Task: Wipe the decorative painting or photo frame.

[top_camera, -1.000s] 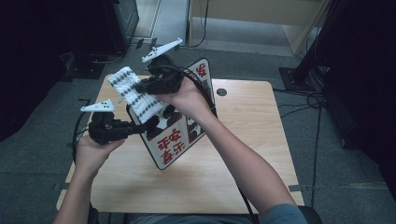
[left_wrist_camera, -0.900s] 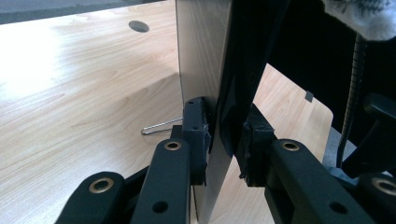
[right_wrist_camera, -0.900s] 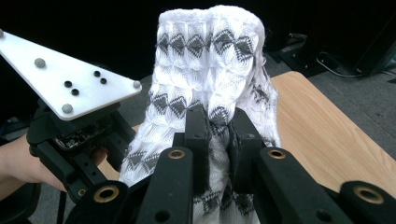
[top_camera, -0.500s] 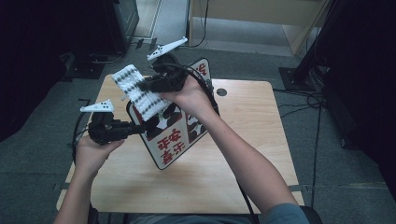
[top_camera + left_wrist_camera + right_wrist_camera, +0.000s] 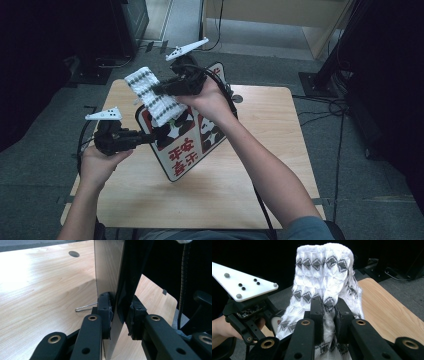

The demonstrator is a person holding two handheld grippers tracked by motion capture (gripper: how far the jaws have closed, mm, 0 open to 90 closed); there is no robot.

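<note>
My right jaws clench the white patterned cloth at upper centre of the high view, its length draping onto the sign board that my left jaws clamp upright below-left.

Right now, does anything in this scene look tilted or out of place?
Yes. The sign board stands tilted on the table, clamped at its edge by the left tool. The right tool holds a knitted cloth against it.

sign board blocks centre — table right side open
</note>
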